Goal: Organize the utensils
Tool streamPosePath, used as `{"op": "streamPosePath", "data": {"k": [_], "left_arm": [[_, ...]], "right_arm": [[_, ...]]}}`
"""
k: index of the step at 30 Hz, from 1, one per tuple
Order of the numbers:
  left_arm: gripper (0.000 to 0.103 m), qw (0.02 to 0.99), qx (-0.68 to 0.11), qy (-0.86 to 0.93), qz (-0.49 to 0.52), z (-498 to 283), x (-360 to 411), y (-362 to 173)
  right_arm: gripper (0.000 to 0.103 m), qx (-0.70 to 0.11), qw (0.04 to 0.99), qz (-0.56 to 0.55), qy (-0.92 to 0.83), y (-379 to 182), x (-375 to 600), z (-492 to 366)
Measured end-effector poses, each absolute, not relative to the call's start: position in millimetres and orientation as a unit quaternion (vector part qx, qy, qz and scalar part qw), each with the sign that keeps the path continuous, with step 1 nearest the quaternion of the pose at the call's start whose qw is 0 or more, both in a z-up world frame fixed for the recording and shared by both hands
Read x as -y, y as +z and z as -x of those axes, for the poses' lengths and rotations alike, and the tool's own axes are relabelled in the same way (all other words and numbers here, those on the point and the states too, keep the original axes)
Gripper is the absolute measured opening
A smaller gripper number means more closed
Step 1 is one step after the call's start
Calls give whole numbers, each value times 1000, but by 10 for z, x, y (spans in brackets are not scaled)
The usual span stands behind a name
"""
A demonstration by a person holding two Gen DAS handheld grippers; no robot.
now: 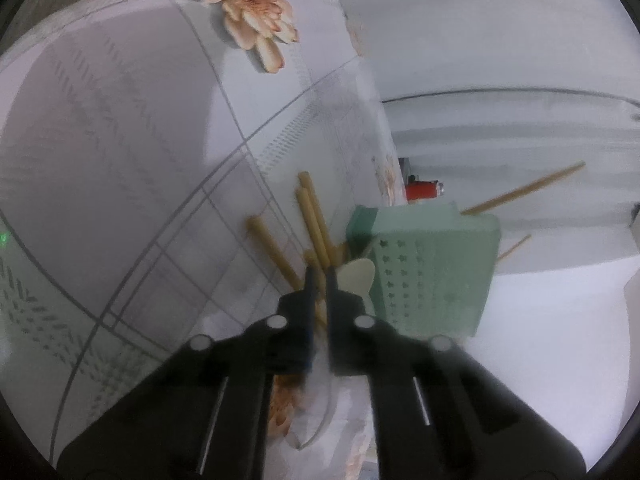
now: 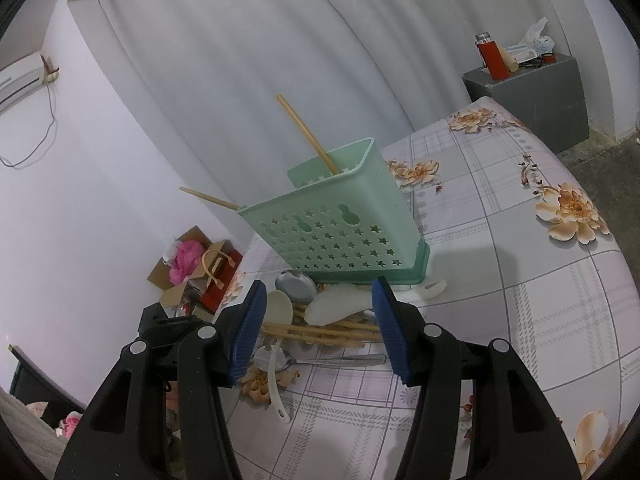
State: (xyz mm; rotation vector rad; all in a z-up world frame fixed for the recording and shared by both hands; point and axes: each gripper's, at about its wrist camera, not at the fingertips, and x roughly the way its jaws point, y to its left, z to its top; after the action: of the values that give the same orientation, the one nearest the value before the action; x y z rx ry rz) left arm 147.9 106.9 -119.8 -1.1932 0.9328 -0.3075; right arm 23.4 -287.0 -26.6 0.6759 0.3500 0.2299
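The left gripper [image 1: 320, 276] has its two dark fingers drawn almost together over the pile of bamboo chopsticks [image 1: 310, 220], and one chopstick runs into the narrow slit between them; the pads seem to pinch it, though the blur leaves the contact itself unclear. The other chopsticks fan out from the fingertips across the flowered tablecloth [image 1: 120, 140], up and to the left in the left wrist view. Just right of the fingertips lies a cream plastic spoon [image 1: 358, 276], its bowl touching or nearly touching the right finger, and beyond it stands the green perforated utensil basket [image 1: 432, 272], tilted in this view, with two chopsticks poking out of its far side. The right gripper [image 2: 320, 316] holds its blue-padded jaws apart, about half open, with nothing between the pads. It hovers above the heap and points toward the basket. Below and just ahead of its fingertips lie the chopsticks, crossways between the two pads, with a white rice paddle [image 2: 340, 306] resting on them and a metal spoon [image 2: 320, 360] nearer the camera. The basket stands just behind the heap, holding one chopstick upright and another that leans out to the left.
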Motion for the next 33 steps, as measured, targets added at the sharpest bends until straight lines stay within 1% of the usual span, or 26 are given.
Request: {"op": "streamPosePath", "data": {"k": [1,7,13,15,17,19,23,33], "left_arm": [[0,722,-421,-143,530,-1459,-1069,-1164],[0,757,-408,-162,485,-1334,-1071,-963],[0,793,-406,-176,419,-1295,-1015,-768],[6,799,-405,-173,410,-1328,-1004,-731],[22,796,-402,-173,417,-1363,-1025,-727],[27,791,-408,-173,422,-1429,-1024,-742],[27,773,-435,-162,432,-1561,-998,-852],[27,739,-455,-139,477,-1668,-1045,-1007]], "right_arm": [[54,-171,922,-329,112,-264,2870,-235],[54,-171,922,-329,113,-264,2866,-236],[54,-173,922,-327,116,-274,2833,-245],[54,-172,922,-326,116,-273,2824,-243],[54,-171,923,-325,116,-266,2819,-231],[54,-170,923,-325,115,-262,2824,-218],[54,-170,922,-329,113,-269,2843,-200],[54,-171,920,-334,114,-296,2879,-202]]}}
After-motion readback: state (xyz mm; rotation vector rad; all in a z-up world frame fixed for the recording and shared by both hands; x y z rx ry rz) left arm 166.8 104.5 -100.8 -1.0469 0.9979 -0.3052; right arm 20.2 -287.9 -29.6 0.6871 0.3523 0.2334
